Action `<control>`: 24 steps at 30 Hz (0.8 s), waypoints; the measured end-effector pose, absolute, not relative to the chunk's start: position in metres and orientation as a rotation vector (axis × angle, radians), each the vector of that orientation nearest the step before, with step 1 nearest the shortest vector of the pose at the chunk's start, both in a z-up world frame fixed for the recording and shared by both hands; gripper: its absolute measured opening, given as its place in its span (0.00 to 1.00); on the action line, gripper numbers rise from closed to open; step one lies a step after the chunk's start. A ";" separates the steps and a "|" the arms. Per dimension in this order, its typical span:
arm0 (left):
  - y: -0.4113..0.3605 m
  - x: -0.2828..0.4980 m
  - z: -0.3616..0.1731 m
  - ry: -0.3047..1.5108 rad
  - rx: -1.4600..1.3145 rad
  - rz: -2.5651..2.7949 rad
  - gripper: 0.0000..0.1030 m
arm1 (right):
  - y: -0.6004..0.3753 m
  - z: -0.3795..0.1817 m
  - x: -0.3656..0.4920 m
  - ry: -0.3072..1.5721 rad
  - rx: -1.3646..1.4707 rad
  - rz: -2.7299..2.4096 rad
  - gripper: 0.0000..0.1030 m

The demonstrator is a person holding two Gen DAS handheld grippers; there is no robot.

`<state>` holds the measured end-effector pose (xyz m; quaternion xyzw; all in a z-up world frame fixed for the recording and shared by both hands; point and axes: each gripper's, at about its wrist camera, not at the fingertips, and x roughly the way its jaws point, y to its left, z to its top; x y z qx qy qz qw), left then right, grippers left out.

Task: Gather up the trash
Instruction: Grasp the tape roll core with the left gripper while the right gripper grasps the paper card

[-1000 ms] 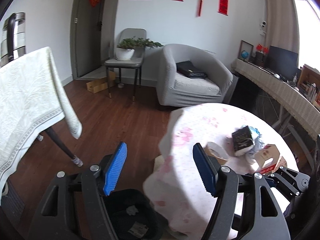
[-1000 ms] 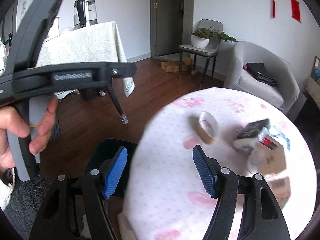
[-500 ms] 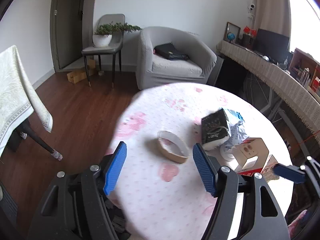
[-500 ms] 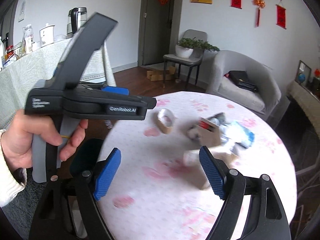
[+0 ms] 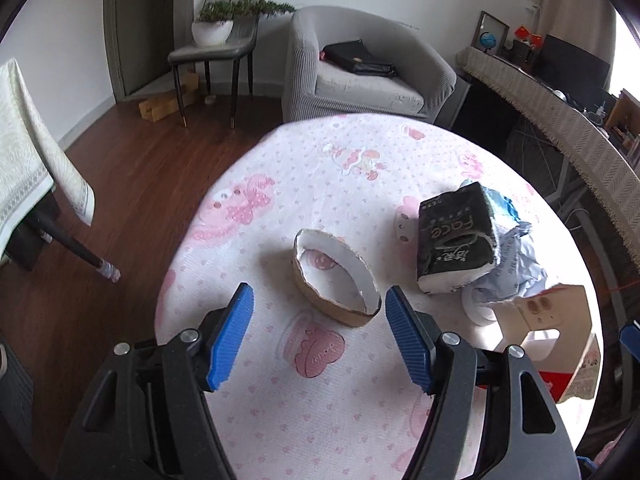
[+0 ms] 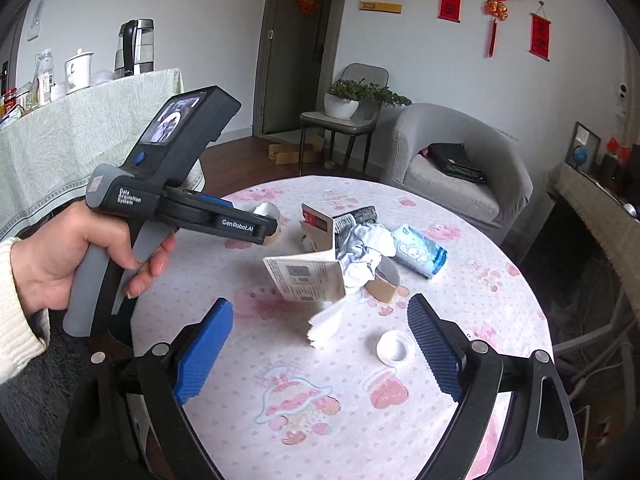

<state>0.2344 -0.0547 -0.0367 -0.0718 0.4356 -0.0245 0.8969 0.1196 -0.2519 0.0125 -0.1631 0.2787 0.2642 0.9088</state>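
Evidently lining up: left gripper [image 5: 318, 340] jaws apart, cardboard ring [image 5: 336, 278] at twelve o'clock; right gripper [image 6: 320, 354] apart, holding nothing.

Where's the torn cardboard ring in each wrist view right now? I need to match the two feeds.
Left wrist: the cardboard ring lies centre frame on the round table, just ahead of the open left gripper.
Right wrist: cardboard ring at the table's far left, mostly hidden behind the left gripper's body.
Shared landmark: grey armchair.
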 end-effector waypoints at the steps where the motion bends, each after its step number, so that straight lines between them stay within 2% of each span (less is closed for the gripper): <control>1: -0.054 0.237 -0.039 0.914 -0.158 -0.047 0.69 | -0.252 0.011 0.122 0.580 -0.348 0.549 0.88; 6: -0.060 0.243 -0.040 0.903 -0.143 -0.032 0.68 | -0.252 0.006 0.133 0.592 -0.357 0.594 0.88; 7: -0.061 0.243 -0.039 0.900 -0.138 -0.029 0.63 | -0.250 0.005 0.134 0.591 -0.362 0.605 0.88; 15: -0.074 0.245 -0.041 0.883 -0.022 -0.041 0.47 | -0.225 0.005 0.144 0.575 -0.406 0.645 0.88; 24: -0.052 0.236 -0.037 0.881 -0.066 -0.052 0.46 | -0.208 0.001 0.153 0.584 -0.446 0.611 0.88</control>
